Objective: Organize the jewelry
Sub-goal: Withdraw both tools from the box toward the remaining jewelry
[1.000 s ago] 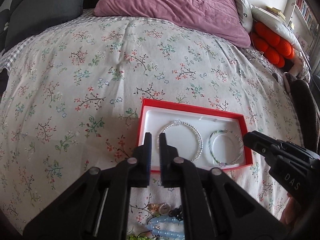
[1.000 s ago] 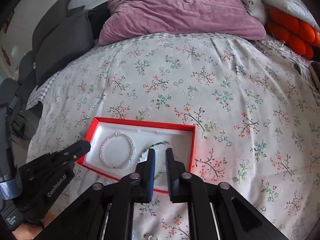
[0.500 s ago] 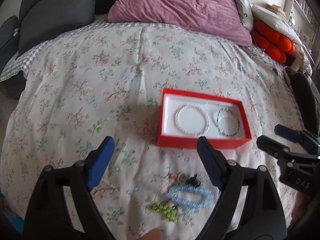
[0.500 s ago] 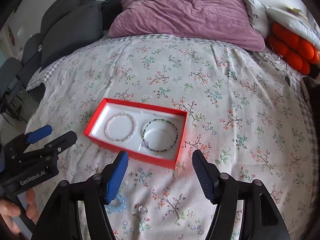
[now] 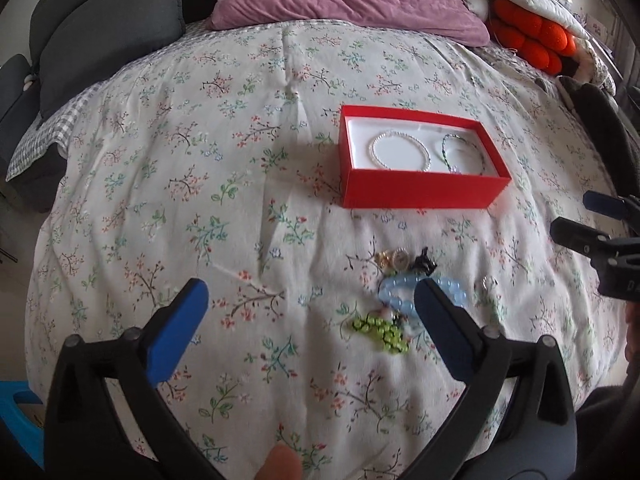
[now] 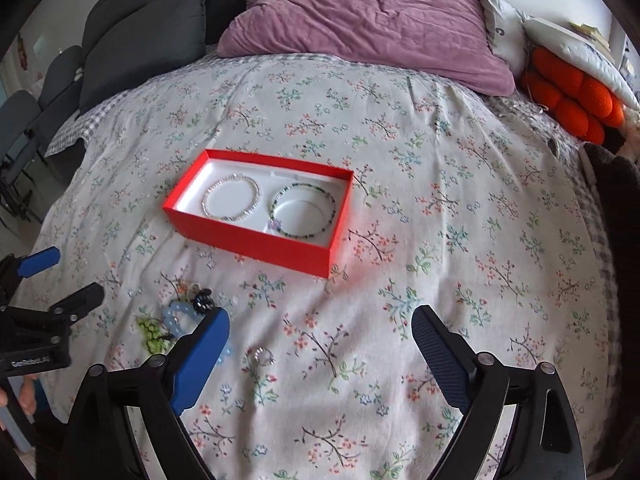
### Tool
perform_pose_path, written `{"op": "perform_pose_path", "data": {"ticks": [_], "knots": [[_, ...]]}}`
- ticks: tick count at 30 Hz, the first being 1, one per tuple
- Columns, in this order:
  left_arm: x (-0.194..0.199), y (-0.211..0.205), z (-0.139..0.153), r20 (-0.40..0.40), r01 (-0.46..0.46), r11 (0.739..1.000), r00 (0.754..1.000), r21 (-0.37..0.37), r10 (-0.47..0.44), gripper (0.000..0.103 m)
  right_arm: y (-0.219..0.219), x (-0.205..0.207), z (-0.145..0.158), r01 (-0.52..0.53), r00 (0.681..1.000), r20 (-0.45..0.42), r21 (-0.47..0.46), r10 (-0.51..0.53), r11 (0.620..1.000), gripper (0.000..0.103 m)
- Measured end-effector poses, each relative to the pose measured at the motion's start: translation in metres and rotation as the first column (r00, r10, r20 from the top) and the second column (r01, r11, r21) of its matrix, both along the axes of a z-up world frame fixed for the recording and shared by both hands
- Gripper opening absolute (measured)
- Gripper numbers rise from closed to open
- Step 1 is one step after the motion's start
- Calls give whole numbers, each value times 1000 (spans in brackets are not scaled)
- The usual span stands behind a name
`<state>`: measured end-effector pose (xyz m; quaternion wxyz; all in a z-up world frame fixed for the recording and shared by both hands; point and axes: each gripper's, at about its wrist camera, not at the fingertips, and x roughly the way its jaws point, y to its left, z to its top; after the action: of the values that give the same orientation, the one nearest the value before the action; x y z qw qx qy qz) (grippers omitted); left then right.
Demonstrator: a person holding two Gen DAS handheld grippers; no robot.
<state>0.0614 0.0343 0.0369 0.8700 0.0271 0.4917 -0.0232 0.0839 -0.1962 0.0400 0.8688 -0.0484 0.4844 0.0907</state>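
Floral bedspread (image 5: 168, 168) holds red box (image 5: 416, 192); both grippers, left gripper (image 5: 308, 320) and right gripper (image 6: 320, 344), gape empty. Next pick: blue bead bracelet (image 5: 396, 292).

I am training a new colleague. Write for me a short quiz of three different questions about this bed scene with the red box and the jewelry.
1. True or false: the red box already holds two bracelets.
2. Multiple choice: the light blue bead bracelet lies A) inside the box, B) on the floral bedspread in front of the box, C) between the right gripper's fingers.
3. Fill in: both the left gripper and the right gripper are ____ and hold nothing.

Key:
1. True: a silver bracelet and a green bead bracelet lie side by side in it.
2. B, near the lime green beads.
3. open
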Motion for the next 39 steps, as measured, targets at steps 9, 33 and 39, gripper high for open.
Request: {"op": "perform_pose_path", "data": {"ticks": [9,33,39], "knots": [[-19,6,-16,-39,52,999,998,-4,-52,102,-13,-14,-27,-10,997,-72,-21,8,1000,102],[-34,-20,-73,-111,257,954,955,-156,-275,102,0,-36,-109,-152,967,-212,-49,139,987,103],[-22,-37,-78,-106,252,955,957,-155,-269,85,1,-31,-110,-149,963,-235,-55,132,987,103]]}}
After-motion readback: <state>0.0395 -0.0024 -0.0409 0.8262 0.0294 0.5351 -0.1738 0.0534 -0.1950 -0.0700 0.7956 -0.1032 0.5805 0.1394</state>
